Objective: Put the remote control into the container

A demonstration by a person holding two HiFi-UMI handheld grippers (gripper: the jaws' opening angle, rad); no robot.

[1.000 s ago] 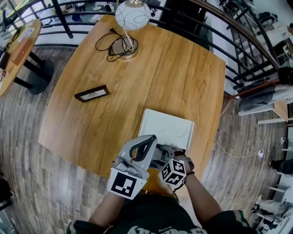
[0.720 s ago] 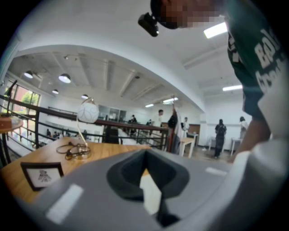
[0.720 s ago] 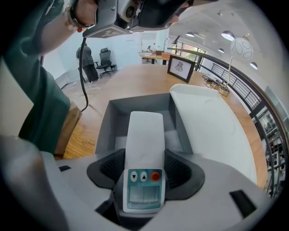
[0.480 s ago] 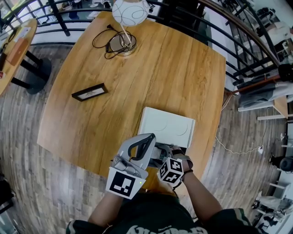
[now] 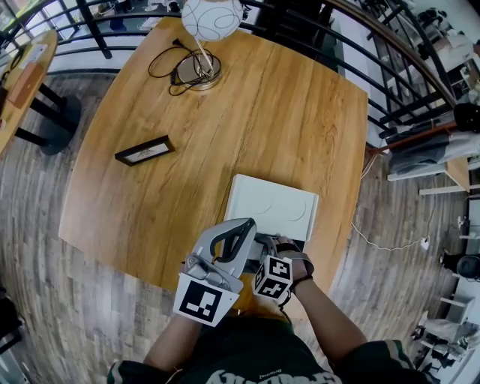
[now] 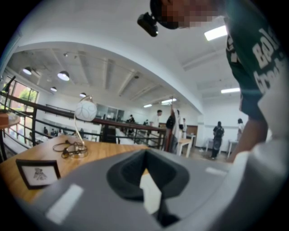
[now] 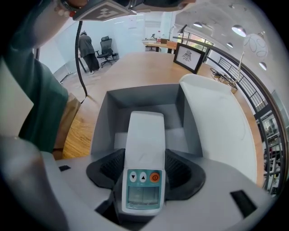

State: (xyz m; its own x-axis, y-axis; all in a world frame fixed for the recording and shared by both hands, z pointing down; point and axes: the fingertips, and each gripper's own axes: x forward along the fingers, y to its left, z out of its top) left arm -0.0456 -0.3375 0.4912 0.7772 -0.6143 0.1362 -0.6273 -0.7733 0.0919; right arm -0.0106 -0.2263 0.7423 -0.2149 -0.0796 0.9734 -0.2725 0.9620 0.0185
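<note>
"How much of the grey open-topped plastic container (image 7: 140, 95) shows from overhead?"

"Very little. The left claw (image 6: 145, 180) and right claw (image 7: 144, 169) sit over it in the head view, so only its white lid (image 5: 274, 206) is clear."

"And the white oblong remote control (image 7: 144, 144)?"

"It's hidden from overhead under the right claw. In the right gripper view its lower end runs out of sight between the jaws, and the print on its small screen (image 7: 142, 195) is too blurred to read."

"What about the left claw's jaws?"

"A pale sliver (image 6: 150, 194) shows in the gap. I cannot tell what it is, or whether the jaws press it."

"Anything else?"

"The white globe lamp (image 5: 212, 16) is cut by the top edge, and the picture in the black frame (image 5: 144, 151) is too small to make out."
</note>
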